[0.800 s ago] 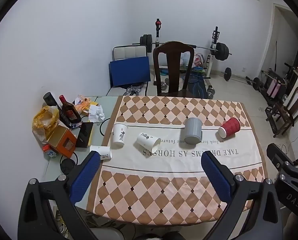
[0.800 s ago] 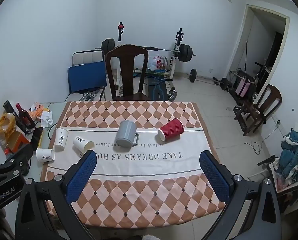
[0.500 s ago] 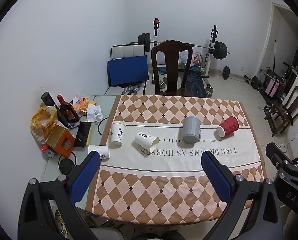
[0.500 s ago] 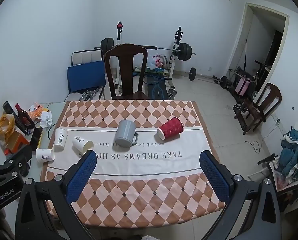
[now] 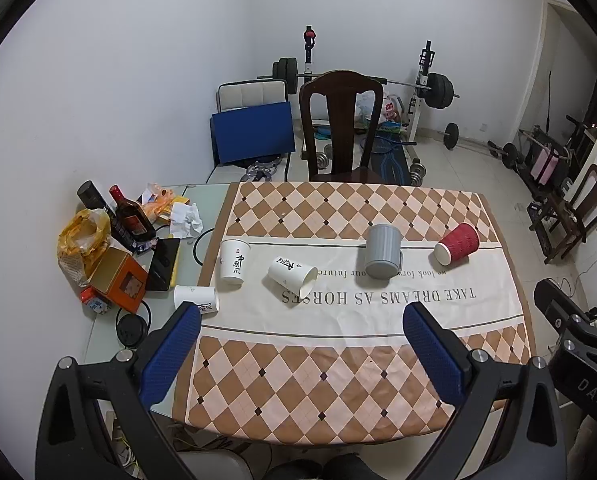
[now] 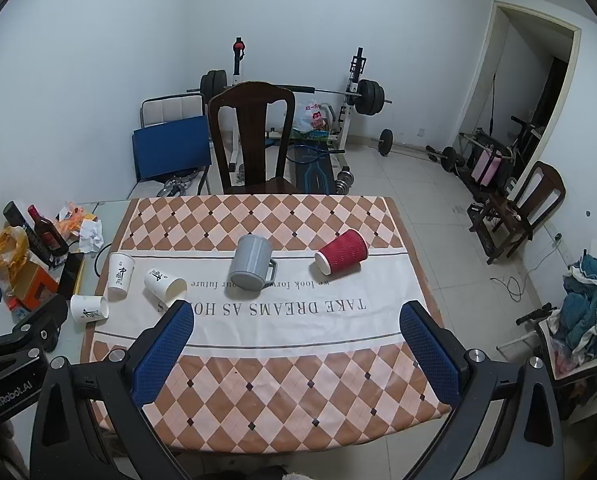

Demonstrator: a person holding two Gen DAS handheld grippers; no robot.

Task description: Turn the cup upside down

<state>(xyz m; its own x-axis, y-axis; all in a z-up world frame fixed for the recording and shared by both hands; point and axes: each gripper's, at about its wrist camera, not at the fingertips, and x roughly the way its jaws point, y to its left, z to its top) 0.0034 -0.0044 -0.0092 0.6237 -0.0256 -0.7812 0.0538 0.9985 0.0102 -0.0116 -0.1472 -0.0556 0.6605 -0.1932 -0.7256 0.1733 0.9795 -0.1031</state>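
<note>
Several cups are on a checkered tablecloth [image 5: 338, 380]. A red ribbed paper cup [image 5: 457, 244] [image 6: 341, 256] lies on its side at the right. A grey mug [image 5: 382, 257] [image 6: 252, 263] stands mouth down in the middle. One white paper cup [image 5: 292, 276] [image 6: 165, 285] lies on its side, one [image 5: 234, 261] [image 6: 121, 275] stands mouth down, and one [image 5: 196, 299] [image 6: 89, 308] lies on the glass beside the cloth. My left gripper [image 5: 300, 336] and right gripper [image 6: 296, 332] are open and empty, high above the table's near edge.
Bottles [image 5: 132, 214], an orange box [image 5: 118, 276], a yellow bag and tissues crowd the table's left end. A dark wooden chair [image 5: 340, 128] stands at the far side, with weight gear behind it. Another chair [image 6: 532, 204] and a pile of clothes are to the right.
Both views have pulled slightly back and up, so the table and cups sit a little lower and farther. No cup has moved. Both grippers stay open.
</note>
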